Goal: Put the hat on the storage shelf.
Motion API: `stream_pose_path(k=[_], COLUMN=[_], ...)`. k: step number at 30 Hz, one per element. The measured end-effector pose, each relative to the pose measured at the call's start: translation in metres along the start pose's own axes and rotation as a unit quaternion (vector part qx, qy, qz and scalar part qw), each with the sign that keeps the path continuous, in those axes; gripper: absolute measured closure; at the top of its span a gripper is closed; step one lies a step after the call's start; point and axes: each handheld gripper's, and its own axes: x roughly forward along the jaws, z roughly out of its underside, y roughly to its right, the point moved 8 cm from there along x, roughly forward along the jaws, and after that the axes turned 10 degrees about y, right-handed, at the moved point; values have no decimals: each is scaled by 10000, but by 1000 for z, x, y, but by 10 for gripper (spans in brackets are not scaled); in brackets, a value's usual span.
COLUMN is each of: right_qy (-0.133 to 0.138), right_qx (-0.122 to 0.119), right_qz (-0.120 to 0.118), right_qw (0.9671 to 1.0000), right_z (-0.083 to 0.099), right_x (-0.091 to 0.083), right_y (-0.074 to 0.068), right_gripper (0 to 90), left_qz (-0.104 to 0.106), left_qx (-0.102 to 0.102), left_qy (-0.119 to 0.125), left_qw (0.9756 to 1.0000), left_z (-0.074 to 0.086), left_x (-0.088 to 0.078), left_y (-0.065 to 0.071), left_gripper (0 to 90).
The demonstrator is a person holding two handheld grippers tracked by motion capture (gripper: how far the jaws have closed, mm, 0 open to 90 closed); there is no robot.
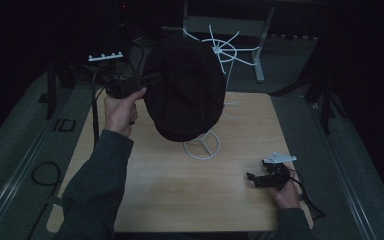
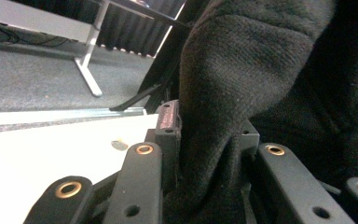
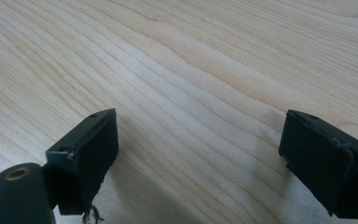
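Left gripper (image 1: 152, 78) raised at 11 o'clock, jaws clamped on fold of black hat (image 1: 185, 92). Hat draped over white wire stand (image 1: 202, 145) at table (image 1: 180, 190) centre. Right gripper (image 1: 254, 179) low at 4 o'clock, jaws spread wide, nothing held, bare wood between them.

We see a light wood table (image 1: 180, 200), its grain plain in the right gripper view (image 3: 191, 70). It stands on grey carpet (image 1: 10, 145). Off the table's left edge, a black cable loop (image 1: 45, 175) lies beside a metal floor rail (image 1: 17, 172). Beyond the far edge is a white desk frame (image 1: 261, 55), its leg (image 2: 88, 77) angled across the carpet.
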Motion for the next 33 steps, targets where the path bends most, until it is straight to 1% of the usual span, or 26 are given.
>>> stream_pose_path(k=[5,14,18,20,30,33], right_qy=[-2,-1,-3,0,-2,-1], right_qx=[-3,-5,-5,-7,-4,-6], right_qz=[0,-6,-5,-9,-10,-10], right_qw=[10000,10000,10000,10000,10000,10000], right_z=[0,0,0,0,0,0], right_x=[0,0,0,0,0,0], right_y=[0,0,0,0,0,0], right_gripper=[116,116,115,116,116,115], left_qz=[12,-32,-28,3,-53,-62], left_qx=[-39,10,-26,-25,-7,-11], left_qy=[-78,-130,-225,-222,-274,-286], left_qw=[10000,9999,9997,9998,9996,9996], left_z=[3,6,8,9,11,12], left_x=[3,6,7,7,7,7], left_y=[-1,-2,-4,-4,-7,-7], left_gripper=[691,637,575,550,503,474])
